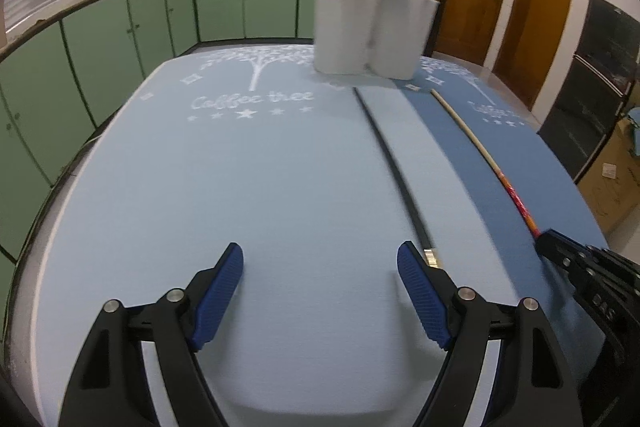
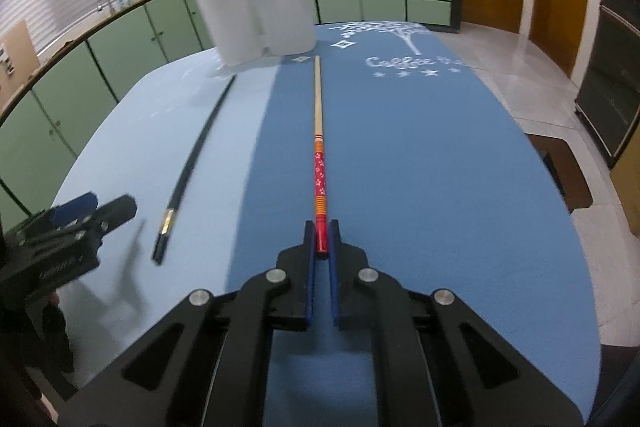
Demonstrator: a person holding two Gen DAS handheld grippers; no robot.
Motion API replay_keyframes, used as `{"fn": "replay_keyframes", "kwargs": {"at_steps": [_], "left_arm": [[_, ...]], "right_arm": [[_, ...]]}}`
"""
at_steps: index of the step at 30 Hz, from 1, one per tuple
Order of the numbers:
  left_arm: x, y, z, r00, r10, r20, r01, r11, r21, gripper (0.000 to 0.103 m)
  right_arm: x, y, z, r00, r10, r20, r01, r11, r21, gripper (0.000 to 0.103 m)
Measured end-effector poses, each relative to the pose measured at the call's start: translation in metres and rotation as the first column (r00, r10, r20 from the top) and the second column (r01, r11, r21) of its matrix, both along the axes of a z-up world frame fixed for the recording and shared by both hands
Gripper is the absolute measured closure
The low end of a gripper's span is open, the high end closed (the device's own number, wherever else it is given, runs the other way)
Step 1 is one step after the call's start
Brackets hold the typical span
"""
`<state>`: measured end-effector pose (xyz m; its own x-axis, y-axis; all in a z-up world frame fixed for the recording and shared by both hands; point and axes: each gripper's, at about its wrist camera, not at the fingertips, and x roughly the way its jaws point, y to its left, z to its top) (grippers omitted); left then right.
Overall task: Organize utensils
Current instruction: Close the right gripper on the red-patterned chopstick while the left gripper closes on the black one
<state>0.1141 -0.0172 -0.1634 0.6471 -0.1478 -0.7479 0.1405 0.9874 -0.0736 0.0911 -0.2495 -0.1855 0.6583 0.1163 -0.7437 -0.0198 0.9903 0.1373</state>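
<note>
A red-and-wood chopstick (image 2: 319,147) lies on the dark blue mat, tip toward the white utensil holder (image 2: 260,15). My right gripper (image 2: 322,241) is shut on its red end. A black chopstick (image 2: 192,163) lies to its left on the light blue mat. My left gripper (image 1: 320,263) is open and empty, its right finger just beside the black chopstick's (image 1: 396,167) near end. The white holder (image 1: 372,27) stands at the far side and has several chopsticks upright in it. The red chopstick (image 1: 480,147) and right gripper (image 1: 560,251) show at right.
The table is covered by a light blue mat (image 1: 240,167) and a dark blue mat (image 2: 420,167) with "Coffee tree" prints. Green cabinets (image 1: 120,39) run behind. Wooden doors (image 1: 532,7) and a dark oven stand right. A chair seat (image 2: 560,171) sits beside the table.
</note>
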Motion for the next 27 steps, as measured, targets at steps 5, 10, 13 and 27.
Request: {"fn": "replay_keyframes", "kwargs": {"at_steps": [5,10,13,27], "left_arm": [[-0.004,-0.018,-0.003,1.000,-0.027,-0.012,0.027,0.999,-0.017,0.025],[-0.004,-0.030,-0.005,0.999,-0.039,-0.020,0.039,0.999,-0.008,0.026],[-0.004,-0.035,-0.006,0.999,-0.039,-0.023,0.040,0.999,0.003,0.026],[-0.006,-0.036,-0.006,1.000,-0.019,-0.007,0.019,1.000,0.002,0.061]], "right_arm": [[0.003,-0.012,-0.003,1.000,0.002,-0.007,-0.002,1.000,0.025,0.098],[0.004,-0.014,-0.002,1.000,0.011,-0.010,-0.011,1.000,0.024,0.098],[0.005,-0.015,-0.002,1.000,0.015,-0.011,-0.014,1.000,0.026,0.098],[0.003,-0.009,-0.004,0.998,0.058,0.006,-0.058,0.998,0.013,0.089]]}}
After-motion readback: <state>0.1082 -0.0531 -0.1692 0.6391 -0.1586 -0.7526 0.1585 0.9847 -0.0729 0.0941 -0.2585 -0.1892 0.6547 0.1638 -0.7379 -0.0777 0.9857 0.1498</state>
